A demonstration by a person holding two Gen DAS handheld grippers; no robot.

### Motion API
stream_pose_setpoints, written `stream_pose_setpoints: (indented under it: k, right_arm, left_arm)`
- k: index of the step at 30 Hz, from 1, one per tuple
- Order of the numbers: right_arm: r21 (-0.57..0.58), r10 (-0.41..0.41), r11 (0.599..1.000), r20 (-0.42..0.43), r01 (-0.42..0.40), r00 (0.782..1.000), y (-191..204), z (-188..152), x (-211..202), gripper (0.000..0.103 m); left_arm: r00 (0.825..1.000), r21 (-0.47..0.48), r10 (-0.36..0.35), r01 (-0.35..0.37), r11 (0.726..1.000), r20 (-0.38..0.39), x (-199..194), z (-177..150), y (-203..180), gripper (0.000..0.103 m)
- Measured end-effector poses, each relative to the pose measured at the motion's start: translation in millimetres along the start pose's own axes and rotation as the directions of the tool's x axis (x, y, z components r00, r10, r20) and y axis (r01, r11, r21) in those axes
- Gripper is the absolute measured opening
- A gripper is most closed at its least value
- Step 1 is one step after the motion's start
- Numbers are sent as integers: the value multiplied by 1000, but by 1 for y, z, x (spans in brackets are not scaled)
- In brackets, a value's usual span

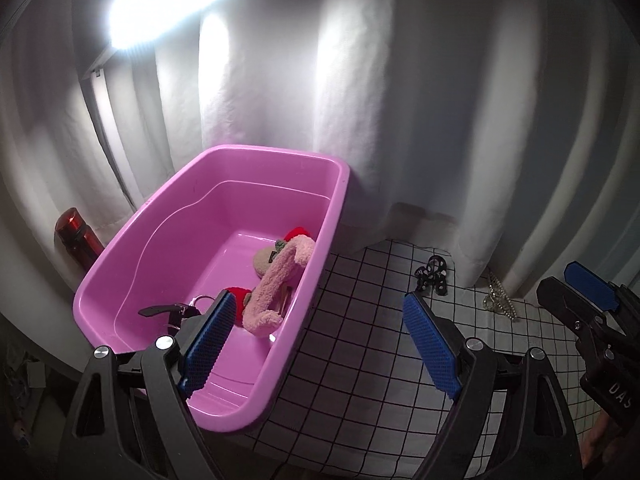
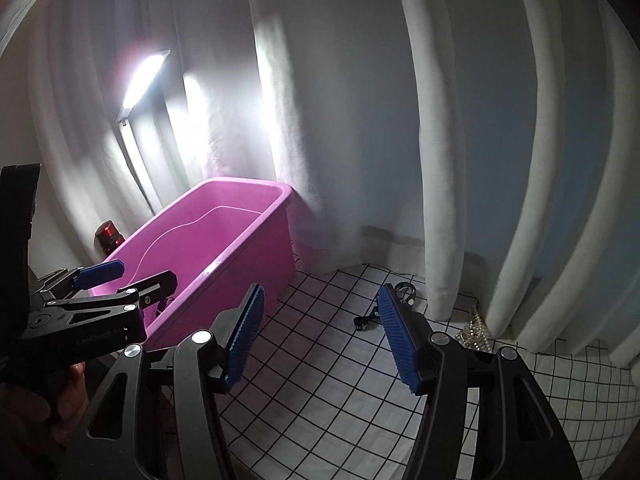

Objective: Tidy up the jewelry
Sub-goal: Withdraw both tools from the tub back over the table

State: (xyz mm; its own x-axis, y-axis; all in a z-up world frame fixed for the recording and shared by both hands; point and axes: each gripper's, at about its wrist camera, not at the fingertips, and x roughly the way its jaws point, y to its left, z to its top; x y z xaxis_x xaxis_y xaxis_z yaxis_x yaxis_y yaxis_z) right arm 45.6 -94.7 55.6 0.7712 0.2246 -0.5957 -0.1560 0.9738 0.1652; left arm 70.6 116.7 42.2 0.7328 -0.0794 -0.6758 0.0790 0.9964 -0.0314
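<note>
The left claw (image 1: pixel 316 344), low in the frame, gapes wide and empty, tilted down over the near corner of a pink tub (image 1: pixel 280 160). Inside lie a pink plush toy (image 1: pixel 276 280) and dark jewelry (image 1: pixel 168 309). The right claw (image 2: pixel 320 340) stands parted, empty, above the checked desk (image 2: pixel 340 380); black jewelry (image 1: pixel 432 274) and a gold chain (image 1: pixel 498 300) lie at right.

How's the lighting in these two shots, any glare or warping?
Left wrist view: the lamp blows out to white glare, and the corners go dark. Right wrist view: the same lamp flares more mildly; the curtain folds bow with fisheye distortion.
</note>
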Motion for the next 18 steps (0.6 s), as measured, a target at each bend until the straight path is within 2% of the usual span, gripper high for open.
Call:
stream_pose_setpoints:
  k: [11, 18]
  right_arm:
    - [104, -99, 990, -8, 99, 995, -66, -35, -32, 57]
    - [155, -153, 975, -42, 157, 987, -99, -60, -35, 58]
  left_arm:
    - [996, 84, -86, 89, 992, -38, 8, -12, -70, 85]
    - [989, 101, -124, 132, 986, -80, 29, -25, -95, 85]
